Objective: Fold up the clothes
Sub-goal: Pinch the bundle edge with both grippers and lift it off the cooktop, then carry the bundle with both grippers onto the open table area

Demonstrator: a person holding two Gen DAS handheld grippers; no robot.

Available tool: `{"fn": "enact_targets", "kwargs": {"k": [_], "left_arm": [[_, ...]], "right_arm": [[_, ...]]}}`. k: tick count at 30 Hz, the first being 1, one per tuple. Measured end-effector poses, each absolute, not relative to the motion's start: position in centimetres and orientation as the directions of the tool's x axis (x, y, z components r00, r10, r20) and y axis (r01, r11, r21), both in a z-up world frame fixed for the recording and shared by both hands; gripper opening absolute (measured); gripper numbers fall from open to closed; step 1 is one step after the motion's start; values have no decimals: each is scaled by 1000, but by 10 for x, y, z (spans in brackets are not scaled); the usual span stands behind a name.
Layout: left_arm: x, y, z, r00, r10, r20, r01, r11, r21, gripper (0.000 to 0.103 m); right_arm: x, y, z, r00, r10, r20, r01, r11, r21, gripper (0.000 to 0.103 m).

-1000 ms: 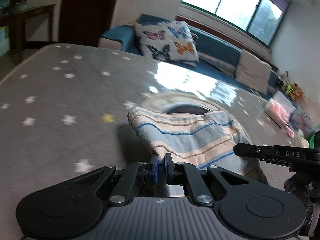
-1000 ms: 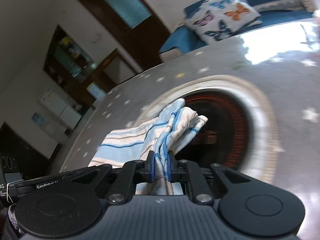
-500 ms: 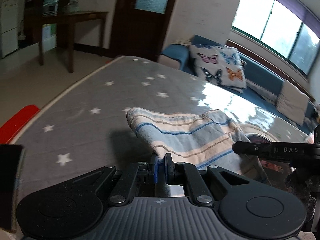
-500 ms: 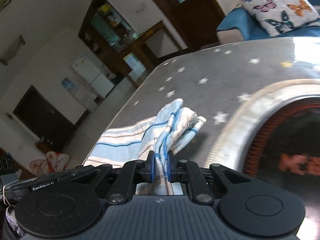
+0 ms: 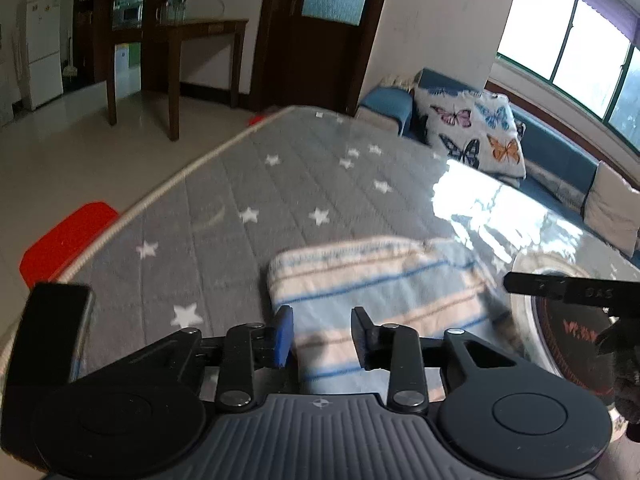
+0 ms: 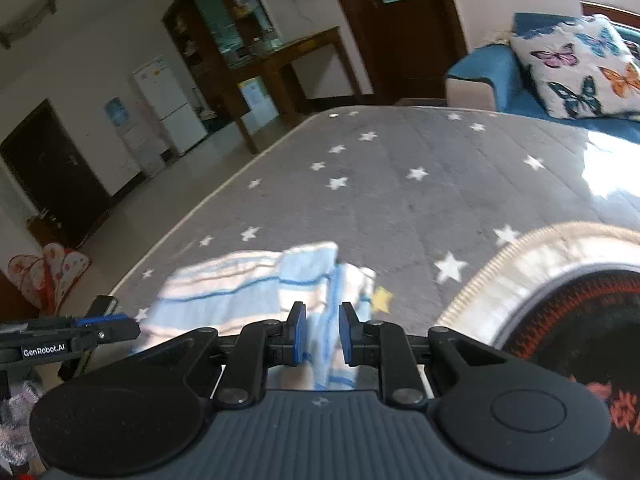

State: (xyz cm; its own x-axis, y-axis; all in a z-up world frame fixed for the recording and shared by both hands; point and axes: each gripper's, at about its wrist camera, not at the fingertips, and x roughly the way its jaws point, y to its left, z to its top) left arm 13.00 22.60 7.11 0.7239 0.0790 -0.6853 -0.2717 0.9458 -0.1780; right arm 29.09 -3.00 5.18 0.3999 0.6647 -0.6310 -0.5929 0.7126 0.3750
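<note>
A blue, white and beige striped garment point(image 5: 376, 284) lies folded on the grey star-patterned mattress point(image 5: 248, 184). My left gripper point(image 5: 322, 334) is open right over its near edge, holding nothing. In the right wrist view the same garment point(image 6: 256, 284) lies flat, slightly blurred. My right gripper point(image 6: 321, 332) is open above its bunched right edge, with cloth showing between the jaws but not pinched. The left gripper's arm point(image 6: 68, 340) shows at the left of the right wrist view, and the right gripper's arm point(image 5: 568, 288) at the right of the left wrist view.
A round dark red mat with a cream rim point(image 6: 560, 280) lies on the mattress to the right of the garment. A black phone-like object point(image 5: 52, 320) sits at the mattress's near left corner. A red object point(image 5: 68, 236) lies on the floor. A blue sofa with a butterfly pillow point(image 5: 476, 136) stands behind.
Both grippers have opened and let go of the garment, which now lies on the mattress. Both views have swung further to the left across the mattress.
</note>
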Motion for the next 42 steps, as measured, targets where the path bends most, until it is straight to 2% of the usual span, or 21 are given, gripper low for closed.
{"fn": "enact_targets", "kwargs": {"k": [11, 14, 22, 26, 31, 42], "left_arm": [[170, 235, 52, 716, 56, -696, -252, 950, -183, 32], [182, 240, 42, 694, 72, -716, -268, 949, -164, 32], [188, 242, 41, 700, 65, -712, -263, 949, -172, 32], [194, 229, 46, 708, 39, -705, -232, 956, -179, 32], [194, 213, 51, 724, -7, -690, -171, 967, -189, 34], [155, 184, 48, 703, -85, -706, -82, 976, -200, 35]], "right_arm": [[318, 4, 27, 405, 649, -645, -603, 719, 345, 18], [325, 6, 15, 396, 634, -664, -595, 728, 340, 14], [315, 13, 31, 416, 644, -643, -627, 715, 310, 16], [313, 25, 27, 400, 607, -687, -651, 715, 254, 18], [306, 12, 42, 399, 607, -687, -657, 712, 248, 19], [254, -16, 63, 248, 637, -729, -773, 585, 248, 20]]}}
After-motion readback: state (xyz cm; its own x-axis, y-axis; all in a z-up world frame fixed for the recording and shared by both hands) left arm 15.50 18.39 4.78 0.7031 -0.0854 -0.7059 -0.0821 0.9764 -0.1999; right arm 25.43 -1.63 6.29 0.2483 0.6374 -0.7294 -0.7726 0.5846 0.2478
